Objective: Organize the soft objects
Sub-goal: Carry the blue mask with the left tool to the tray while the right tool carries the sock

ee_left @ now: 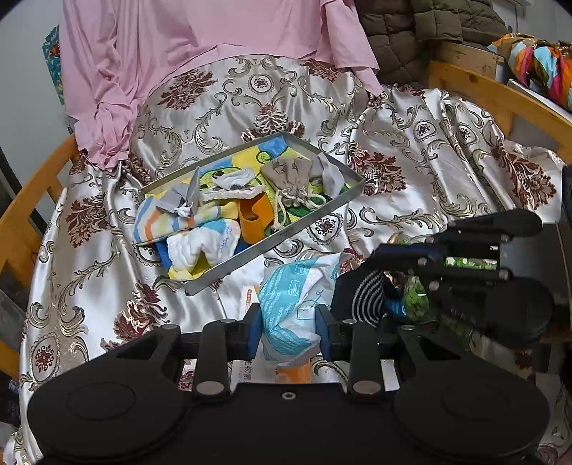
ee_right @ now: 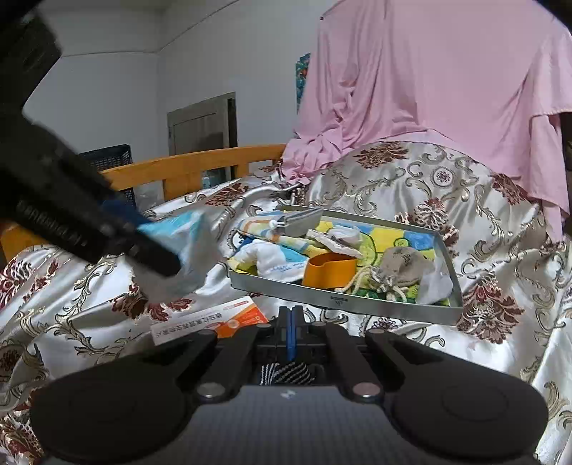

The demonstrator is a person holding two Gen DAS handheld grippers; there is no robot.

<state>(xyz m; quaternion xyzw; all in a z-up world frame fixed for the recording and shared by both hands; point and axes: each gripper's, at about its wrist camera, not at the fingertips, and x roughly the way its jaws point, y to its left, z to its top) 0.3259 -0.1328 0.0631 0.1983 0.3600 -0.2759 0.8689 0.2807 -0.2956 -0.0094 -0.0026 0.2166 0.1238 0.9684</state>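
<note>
While clamped on a crumpled blue-and-white packet (ee_left: 289, 318), left gripper (ee_left: 287, 338) hovers before the metal tray (ee_left: 271, 239); right gripper (ee_right: 290, 336), fingers together, pinches a striped sock (ee_right: 286, 372).

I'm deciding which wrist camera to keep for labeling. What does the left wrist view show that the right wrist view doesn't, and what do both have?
Only the left wrist view shows the brown quilted jacket, the colourful bundle and green-patterned material behind the right gripper.

Only the right wrist view shows the door and the dark crate.

Both show the metal tray, orange cup, drawstring pouch, the blue-white packet in the left gripper, and the striped sock.
</note>
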